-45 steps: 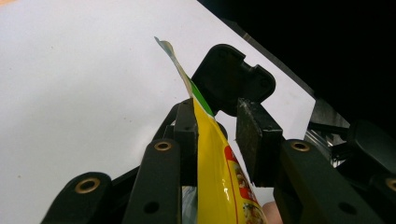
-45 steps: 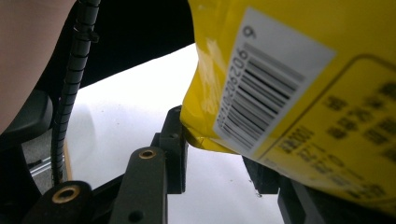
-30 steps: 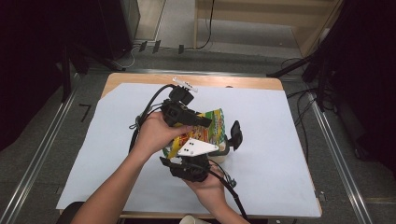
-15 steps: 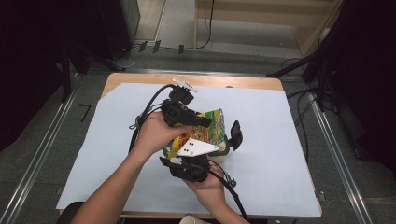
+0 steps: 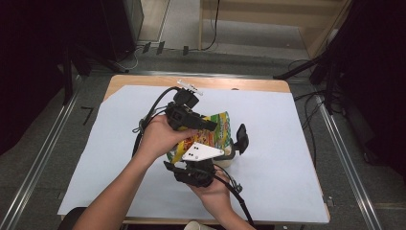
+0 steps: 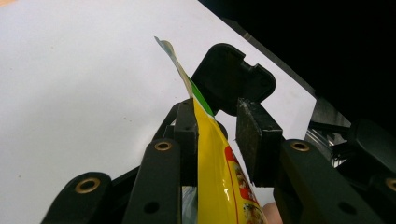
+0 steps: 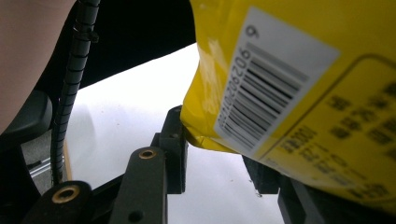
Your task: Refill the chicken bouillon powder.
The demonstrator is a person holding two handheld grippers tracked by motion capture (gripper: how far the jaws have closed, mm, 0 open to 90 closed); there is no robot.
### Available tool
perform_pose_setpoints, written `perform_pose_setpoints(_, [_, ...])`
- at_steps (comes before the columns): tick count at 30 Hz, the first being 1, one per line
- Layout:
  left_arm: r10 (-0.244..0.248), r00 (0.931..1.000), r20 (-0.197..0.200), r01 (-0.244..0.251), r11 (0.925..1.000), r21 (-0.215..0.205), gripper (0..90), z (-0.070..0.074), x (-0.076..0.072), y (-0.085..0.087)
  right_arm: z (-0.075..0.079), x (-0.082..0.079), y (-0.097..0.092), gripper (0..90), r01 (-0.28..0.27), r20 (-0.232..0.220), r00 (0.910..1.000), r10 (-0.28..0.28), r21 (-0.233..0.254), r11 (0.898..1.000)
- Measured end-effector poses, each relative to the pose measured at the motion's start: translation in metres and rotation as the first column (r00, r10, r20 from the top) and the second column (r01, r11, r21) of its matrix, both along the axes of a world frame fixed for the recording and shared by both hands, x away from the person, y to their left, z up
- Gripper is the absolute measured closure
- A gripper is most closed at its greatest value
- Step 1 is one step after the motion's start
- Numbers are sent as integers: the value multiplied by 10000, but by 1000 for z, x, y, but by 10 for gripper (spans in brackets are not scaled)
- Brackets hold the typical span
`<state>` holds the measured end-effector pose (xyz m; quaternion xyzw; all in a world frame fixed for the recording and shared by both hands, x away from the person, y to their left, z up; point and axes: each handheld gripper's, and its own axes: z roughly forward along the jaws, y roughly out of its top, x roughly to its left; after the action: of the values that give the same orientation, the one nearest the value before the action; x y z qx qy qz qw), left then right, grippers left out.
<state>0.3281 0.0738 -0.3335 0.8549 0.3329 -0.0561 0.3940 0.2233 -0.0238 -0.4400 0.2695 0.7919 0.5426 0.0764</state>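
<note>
A yellow and green snack bag [image 5: 218, 127] is held tilted above the middle of the table, between both grippers. My left gripper [image 5: 211, 125] reaches in from the left. In the left gripper view the bag's top seal [image 6: 205, 140] lies against one pad [image 6: 187, 135], with a gap to the other, so this gripper [image 6: 219, 126] stands open around it. My right gripper [image 5: 224, 145], with its grey plate, comes from below. In the right gripper view the bag's barcode corner [image 7: 280, 74] fills the space between the jaws, so this gripper [image 7: 217, 156] is shut on it.
A white sheet [image 5: 287, 143] covers the wooden table [image 5: 239, 84]. Black cables [image 5: 153, 108] trail from the left gripper across the sheet. A pale rim [image 5: 196, 225] pokes in at the front edge. Metal rails and dark floor flank both sides.
</note>
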Motion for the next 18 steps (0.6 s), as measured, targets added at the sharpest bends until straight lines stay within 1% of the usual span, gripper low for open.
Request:
perform_pose_setpoints(6, [35, 10000, 31, -35, 10000, 18, 705, 0, 0, 0, 0, 0, 0, 626, -42, -23, 10000, 42, 24, 10000])
perform_pose_setpoints(11, [53, 10000, 56, -53, 10000, 36, 705, 0, -1, -1, 0, 1, -1, 648, -52, -72, 10000, 52, 8, 10000])
perform_pose_setpoints(13, [44, 10000, 55, -44, 10000, 34, 705, 1, -1, -1, 1, 1, -1, 660, -148, -114, 9998, 148, 22, 9999])
perform_pose_setpoints(18, [38, 10000, 76, -39, 10000, 56, 705, 1, -2, -1, 1, 1, -1, 660, -153, -109, 9998, 154, 33, 9999])
